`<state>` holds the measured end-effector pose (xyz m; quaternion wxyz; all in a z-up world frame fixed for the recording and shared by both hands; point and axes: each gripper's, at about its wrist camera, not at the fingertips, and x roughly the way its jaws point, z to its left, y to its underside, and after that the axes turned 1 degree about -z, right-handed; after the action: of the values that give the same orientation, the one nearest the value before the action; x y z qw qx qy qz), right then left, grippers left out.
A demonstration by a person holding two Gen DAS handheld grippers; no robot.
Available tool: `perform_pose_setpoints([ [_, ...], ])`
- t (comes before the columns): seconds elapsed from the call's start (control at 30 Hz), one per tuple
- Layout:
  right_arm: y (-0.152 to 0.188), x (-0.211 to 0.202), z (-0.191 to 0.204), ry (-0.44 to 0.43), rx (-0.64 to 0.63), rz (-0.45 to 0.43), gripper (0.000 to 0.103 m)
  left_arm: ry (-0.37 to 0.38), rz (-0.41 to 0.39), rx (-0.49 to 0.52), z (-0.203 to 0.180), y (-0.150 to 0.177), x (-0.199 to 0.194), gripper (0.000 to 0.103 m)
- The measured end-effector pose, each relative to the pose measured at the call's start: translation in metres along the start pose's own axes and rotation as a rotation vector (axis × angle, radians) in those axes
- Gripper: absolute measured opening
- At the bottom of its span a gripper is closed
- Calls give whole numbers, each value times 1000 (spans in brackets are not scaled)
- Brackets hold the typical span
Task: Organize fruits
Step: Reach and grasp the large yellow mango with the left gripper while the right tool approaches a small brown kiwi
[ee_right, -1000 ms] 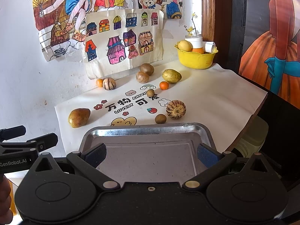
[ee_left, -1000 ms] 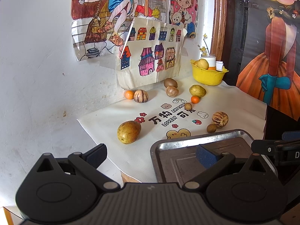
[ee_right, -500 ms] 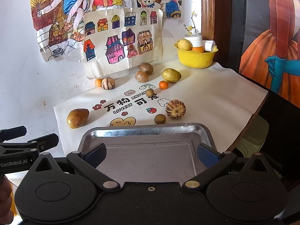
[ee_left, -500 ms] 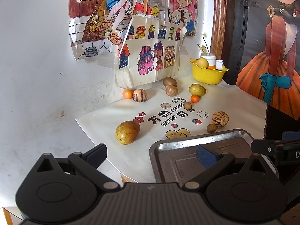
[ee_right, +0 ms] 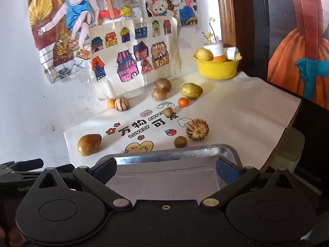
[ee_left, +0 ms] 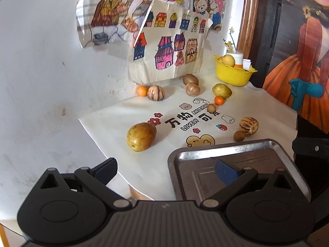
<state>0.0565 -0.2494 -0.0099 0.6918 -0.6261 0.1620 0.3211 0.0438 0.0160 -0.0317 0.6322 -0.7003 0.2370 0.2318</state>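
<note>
Both grippers are open and hold nothing. My left gripper (ee_left: 166,170) hangs over the near left corner of the steel tray (ee_left: 226,150). A large yellow-brown fruit (ee_left: 141,136) lies just ahead of it on the white cloth. My right gripper (ee_right: 166,169) is above the bare tray (ee_right: 174,154). Beyond the tray's far rim lie a small brown fruit (ee_right: 180,141) and a striped fruit (ee_right: 197,129). Farther back are an orange (ee_right: 183,102), a yellow-green fruit (ee_right: 191,90), two brown fruits (ee_right: 163,84) and another striped fruit (ee_right: 122,104).
A yellow bowl (ee_right: 218,68) with a fruit and small bottles stands at the back right. Paper drawings (ee_right: 133,61) hang down the wall to the cloth. The cloth's edge (ee_right: 287,123) drops off on the right. The left gripper's body (ee_right: 20,164) shows at the left.
My right gripper has moved forward over the tray, so the fruits look larger and the tray sits lower in view. The left gripper has shifted slightly forward. Both stay open.
</note>
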Motion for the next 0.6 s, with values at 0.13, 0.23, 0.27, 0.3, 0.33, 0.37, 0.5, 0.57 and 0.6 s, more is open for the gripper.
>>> perform_pose_setpoints([
  [0.13,-1,11,1,7,-7,19,103,-26,27,-24,10,-3,16,103],
  [0.23,-1,19,2,4,-19,31,103,-35,30,-35,17,-4,26,103],
  [0.27,-2,21,3,2,-21,35,103,-41,32,-37,18,-5,29,103],
  [0.3,-3,25,3,-3,-20,39,103,-47,31,-35,20,-6,33,103],
  [0.33,-4,27,2,-18,-13,43,103,-49,32,-32,20,-7,36,103],
  [0.37,-5,30,1,-40,1,51,103,-50,31,-33,21,-7,40,103],
  [0.5,-8,44,-4,-114,56,82,103,-34,36,-55,27,-7,53,103],
  [0.57,-11,47,-2,-118,53,78,103,-36,39,-37,28,-9,62,103],
  [0.6,-13,49,-1,-108,42,78,103,-42,36,-25,28,-9,67,103],
])
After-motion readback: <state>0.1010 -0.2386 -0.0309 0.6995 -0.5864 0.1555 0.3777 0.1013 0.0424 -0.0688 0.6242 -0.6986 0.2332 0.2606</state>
